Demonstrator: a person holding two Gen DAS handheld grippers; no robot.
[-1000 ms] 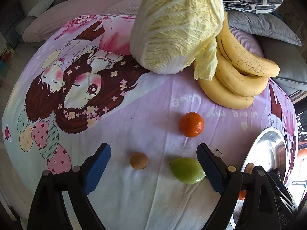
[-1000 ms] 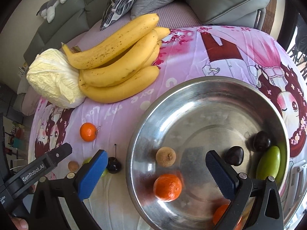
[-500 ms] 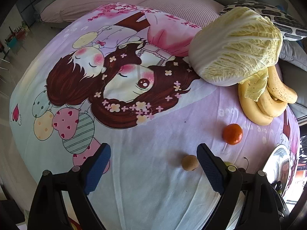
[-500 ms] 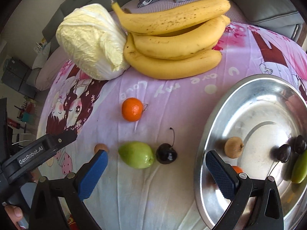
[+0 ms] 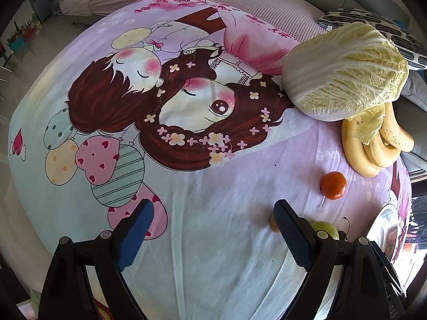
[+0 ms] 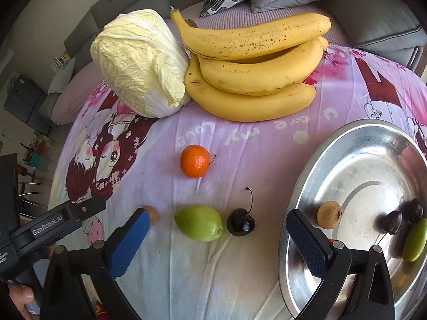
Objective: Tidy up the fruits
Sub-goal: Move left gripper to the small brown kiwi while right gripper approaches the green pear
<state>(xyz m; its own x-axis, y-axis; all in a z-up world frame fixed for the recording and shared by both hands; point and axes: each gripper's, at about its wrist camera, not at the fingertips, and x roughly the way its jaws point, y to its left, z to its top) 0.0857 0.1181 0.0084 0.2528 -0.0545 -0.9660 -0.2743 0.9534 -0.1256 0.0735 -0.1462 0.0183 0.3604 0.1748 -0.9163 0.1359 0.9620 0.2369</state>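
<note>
My right gripper is open above the cloth, with a green fruit and a dark cherry lying between its fingers, untouched. A tangerine sits farther off, and a small brown fruit peeks from behind the left fingertip. The steel bowl at right holds a brown fruit, dark cherries and a green fruit. My left gripper is open over bare cloth; the tangerine, the green fruit and the brown fruit lie to its right.
A bunch of bananas and a pale cabbage lie at the far side of the printed cloth. Grey sofa cushions stand behind them. The left gripper's body and a thumb show at the lower left of the right wrist view.
Both views swung left. The right gripper left the bowl and now frames the green fruit and cherry. In the left view the loose fruits slid from between the fingers to the right edge.
</note>
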